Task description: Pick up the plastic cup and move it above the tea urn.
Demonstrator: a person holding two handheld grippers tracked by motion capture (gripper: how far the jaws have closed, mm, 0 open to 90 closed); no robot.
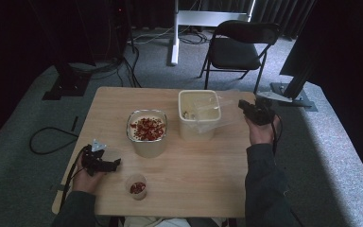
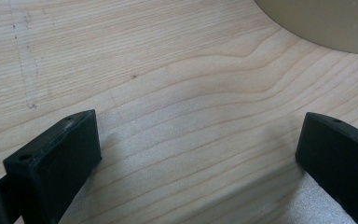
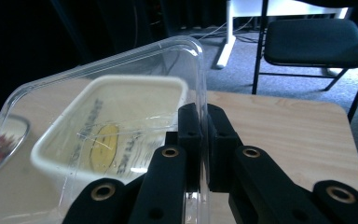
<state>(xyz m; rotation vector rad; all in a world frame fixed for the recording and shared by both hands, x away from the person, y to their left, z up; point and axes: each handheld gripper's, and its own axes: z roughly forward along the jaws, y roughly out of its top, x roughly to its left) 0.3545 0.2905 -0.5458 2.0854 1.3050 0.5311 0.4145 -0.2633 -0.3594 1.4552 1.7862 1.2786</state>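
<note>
The clear plastic lid sits pinched by its rim in my right gripper, held tilted over the cream tub at about one o'clock on the table. I judge it light, thin and springy, slick on the pads, and likely to flex or swing if I move fast; the stiff rolled rim is the sensible place to hold it, and that is where the jaws are closed tight. From the high view I get the layout: the lid hangs half above the tub's mouth, with the glass bowl of red-flecked food just left of it near the centre, and a small cup at seven o'clock. My left gripper rests at eight o'clock beside that cup, and its own view shows the jaws standing wide apart over bare wood with nothing between them. The right gripper view adds what the overhead cannot: the rim edge clamped squarely between the pads, and the tub's printed label seen through the plastic.
</note>
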